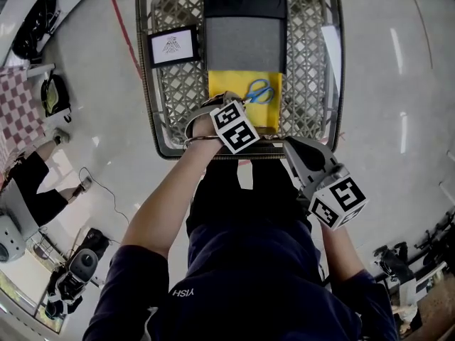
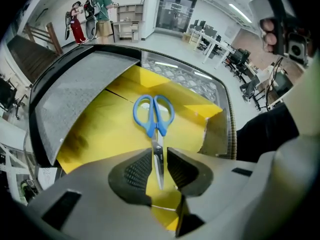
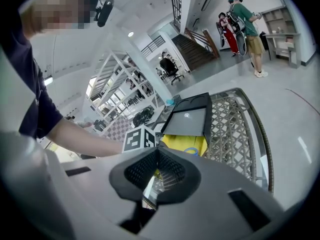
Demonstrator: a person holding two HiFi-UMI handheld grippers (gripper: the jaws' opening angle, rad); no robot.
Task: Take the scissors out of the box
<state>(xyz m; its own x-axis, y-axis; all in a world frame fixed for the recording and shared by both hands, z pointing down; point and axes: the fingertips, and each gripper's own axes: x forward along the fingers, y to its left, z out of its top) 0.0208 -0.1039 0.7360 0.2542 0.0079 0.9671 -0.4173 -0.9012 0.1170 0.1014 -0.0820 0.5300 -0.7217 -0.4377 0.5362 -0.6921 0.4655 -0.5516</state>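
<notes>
Blue-handled scissors lie flat on the yellow floor of an open box. The box's grey-lined lid is folded back behind it. The box rests in a wire basket. My left gripper reaches into the box with its pads closed on the scissors' blades, handles pointing away. My right gripper hovers outside the basket's near rim, shut, with nothing in it.
A framed card leans inside the basket, left of the lid. A chequered cloth and floor equipment lie to the left. Two people stand far off near the stairs.
</notes>
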